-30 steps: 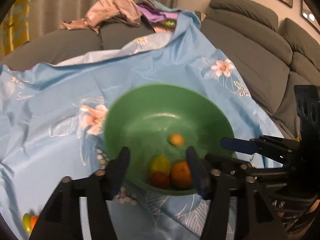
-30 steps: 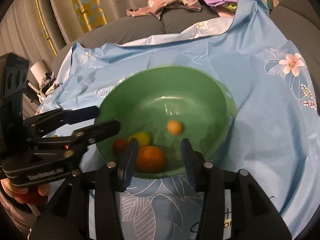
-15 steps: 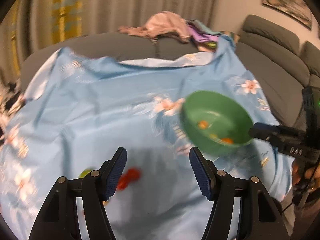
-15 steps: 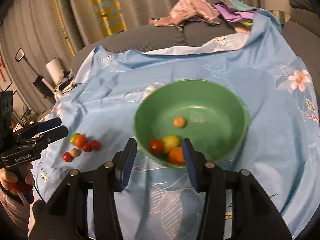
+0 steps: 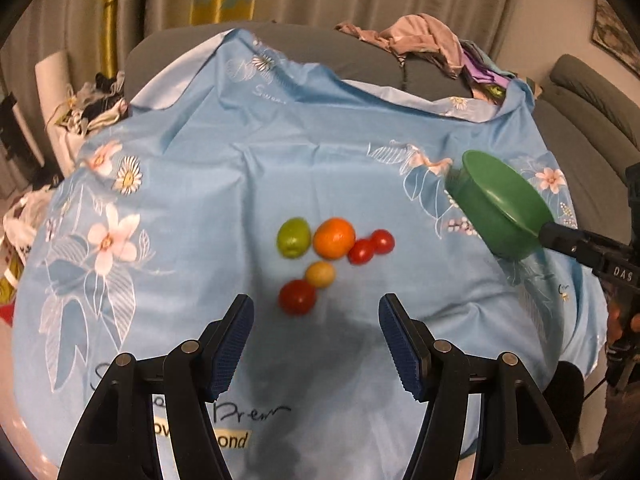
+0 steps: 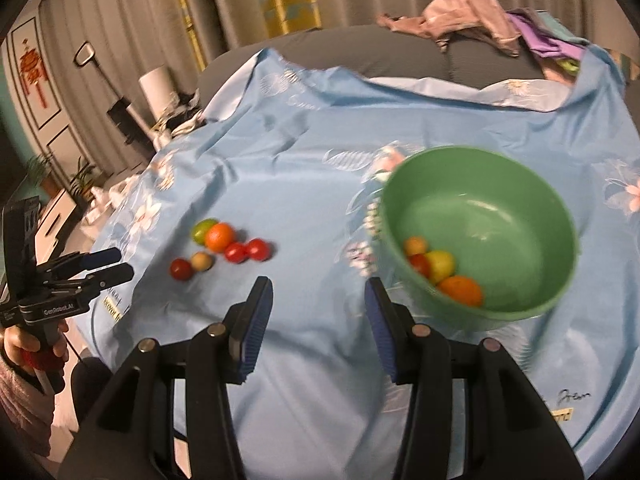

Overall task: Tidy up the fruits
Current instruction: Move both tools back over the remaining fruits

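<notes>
Several loose fruits lie clustered on the blue flowered cloth (image 5: 224, 168): a green fruit (image 5: 292, 237), an orange (image 5: 334, 238), two small red tomatoes (image 5: 361, 251), a yellowish small fruit (image 5: 319, 274) and a red tomato (image 5: 297, 297). My left gripper (image 5: 316, 320) hovers just short of them, open and holding nothing. To their right stands a green bowl (image 6: 520, 312) containing an orange (image 6: 460, 290), a yellow fruit (image 6: 440, 264), a red tomato (image 6: 420, 264) and a small orange fruit (image 6: 416, 245). My right gripper (image 6: 319, 296) is open over bare cloth, left of the bowl.
A grey sofa (image 5: 592, 112) wraps the back and right, with a pile of clothes (image 5: 424, 40) on it. Clutter (image 5: 92, 104) sits past the cloth's left edge. Printed lettering marks the near edge of the cloth. A hand (image 6: 24, 344) holds the left gripper's handle.
The left gripper swung left from above the bowl to the loose fruit cluster. The right gripper drew back and left, so the bowl now sits to its right.
</notes>
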Demonstrator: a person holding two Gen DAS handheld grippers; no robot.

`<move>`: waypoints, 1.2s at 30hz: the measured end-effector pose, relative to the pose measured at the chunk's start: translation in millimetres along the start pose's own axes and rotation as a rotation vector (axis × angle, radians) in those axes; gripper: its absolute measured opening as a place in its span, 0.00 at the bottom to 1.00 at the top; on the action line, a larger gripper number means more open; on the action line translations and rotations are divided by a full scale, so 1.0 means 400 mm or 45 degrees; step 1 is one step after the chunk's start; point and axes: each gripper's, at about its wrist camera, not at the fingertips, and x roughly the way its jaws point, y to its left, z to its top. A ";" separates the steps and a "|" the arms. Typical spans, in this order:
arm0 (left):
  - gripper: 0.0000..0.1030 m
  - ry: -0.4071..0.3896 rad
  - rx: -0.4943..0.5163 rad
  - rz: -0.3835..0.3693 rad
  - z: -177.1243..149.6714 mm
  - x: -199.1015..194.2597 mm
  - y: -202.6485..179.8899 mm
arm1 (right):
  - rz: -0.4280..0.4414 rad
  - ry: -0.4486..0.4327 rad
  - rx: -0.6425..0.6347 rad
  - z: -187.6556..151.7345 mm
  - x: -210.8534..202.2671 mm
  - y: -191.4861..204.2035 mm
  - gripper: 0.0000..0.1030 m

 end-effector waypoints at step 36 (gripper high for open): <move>0.59 0.081 0.077 -0.184 0.009 0.125 -0.029 | 0.128 0.243 -0.139 0.034 0.287 0.123 0.46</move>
